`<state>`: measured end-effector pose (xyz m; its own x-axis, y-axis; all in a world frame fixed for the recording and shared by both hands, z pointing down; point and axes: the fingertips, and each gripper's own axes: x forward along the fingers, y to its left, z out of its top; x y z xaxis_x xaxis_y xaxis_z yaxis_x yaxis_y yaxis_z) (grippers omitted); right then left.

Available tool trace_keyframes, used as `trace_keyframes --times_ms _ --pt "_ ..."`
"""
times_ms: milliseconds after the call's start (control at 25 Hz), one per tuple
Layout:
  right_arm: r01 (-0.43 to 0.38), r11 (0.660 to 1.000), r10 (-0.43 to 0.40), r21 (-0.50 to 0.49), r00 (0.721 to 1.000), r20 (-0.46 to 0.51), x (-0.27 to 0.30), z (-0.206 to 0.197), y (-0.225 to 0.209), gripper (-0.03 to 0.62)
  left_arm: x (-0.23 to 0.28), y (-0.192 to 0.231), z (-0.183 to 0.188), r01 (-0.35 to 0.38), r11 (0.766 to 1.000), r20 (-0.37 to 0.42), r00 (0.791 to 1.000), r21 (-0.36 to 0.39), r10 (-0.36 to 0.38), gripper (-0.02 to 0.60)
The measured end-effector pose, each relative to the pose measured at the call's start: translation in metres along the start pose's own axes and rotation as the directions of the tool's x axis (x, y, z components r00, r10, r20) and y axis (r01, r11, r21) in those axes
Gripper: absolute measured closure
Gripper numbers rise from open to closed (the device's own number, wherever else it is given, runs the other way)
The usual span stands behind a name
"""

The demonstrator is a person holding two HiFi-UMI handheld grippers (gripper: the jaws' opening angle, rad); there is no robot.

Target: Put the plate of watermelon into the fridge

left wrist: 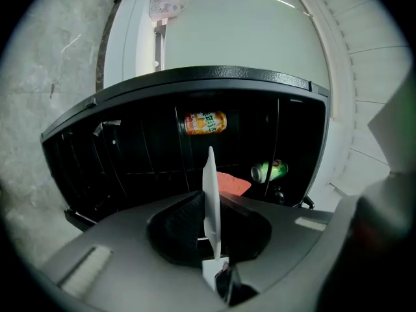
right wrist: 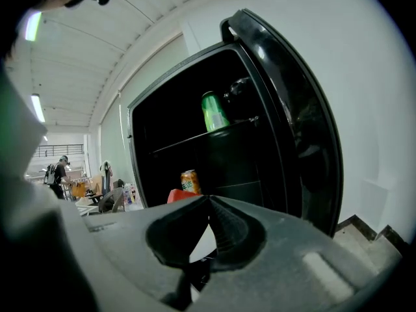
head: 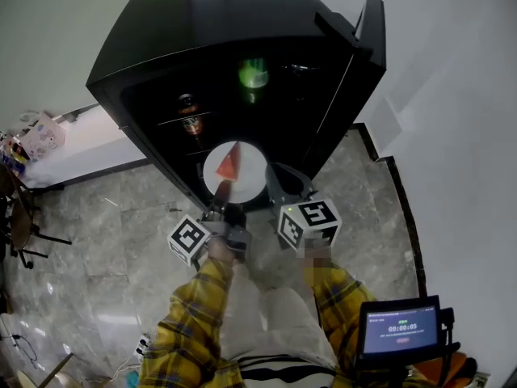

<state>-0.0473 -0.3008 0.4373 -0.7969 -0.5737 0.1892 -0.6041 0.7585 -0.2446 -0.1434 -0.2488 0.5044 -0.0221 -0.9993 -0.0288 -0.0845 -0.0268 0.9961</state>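
A white plate [head: 246, 176] with a red watermelon slice [head: 229, 165] hangs level in front of the open black fridge [head: 202, 31]. My left gripper [head: 221, 192] is shut on the plate's near rim. In the left gripper view the plate [left wrist: 210, 187] stands edge-on between the pads, with the watermelon slice [left wrist: 231, 182] behind it. My right gripper [head: 280, 186] is beside the plate's right rim, its jaws closed tip to tip with nothing seen between them [right wrist: 208, 200]. The fridge door [head: 367, 43] stands open at the right.
Inside the fridge an orange can [left wrist: 205, 123] and a green can [left wrist: 269, 170] rest on wire shelves. A white table [head: 81, 148] stands to the left, with a dark chair [head: 24, 229] near it. A tablet showing a timer [head: 401, 327] is at lower right. A power strip [head: 144, 346] lies on the marble floor.
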Motion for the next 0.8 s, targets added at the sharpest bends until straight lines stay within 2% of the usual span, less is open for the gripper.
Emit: trace_keyframes --times_ms 440,800 --pt "0.014 1.000 -0.013 -0.020 1.000 0.005 0.044 -0.022 -0.034 0.599 0.038 0.029 0.011 0.013 1.000 0.036 0.999 0.026 -0.014 0.561" --pt "-0.015 0.999 0.015 -0.046 1.000 0.013 0.062 -0.025 -0.031 0.599 0.063 0.028 0.025 0.024 1.000 0.082 0.996 0.001 -0.024 0.561"
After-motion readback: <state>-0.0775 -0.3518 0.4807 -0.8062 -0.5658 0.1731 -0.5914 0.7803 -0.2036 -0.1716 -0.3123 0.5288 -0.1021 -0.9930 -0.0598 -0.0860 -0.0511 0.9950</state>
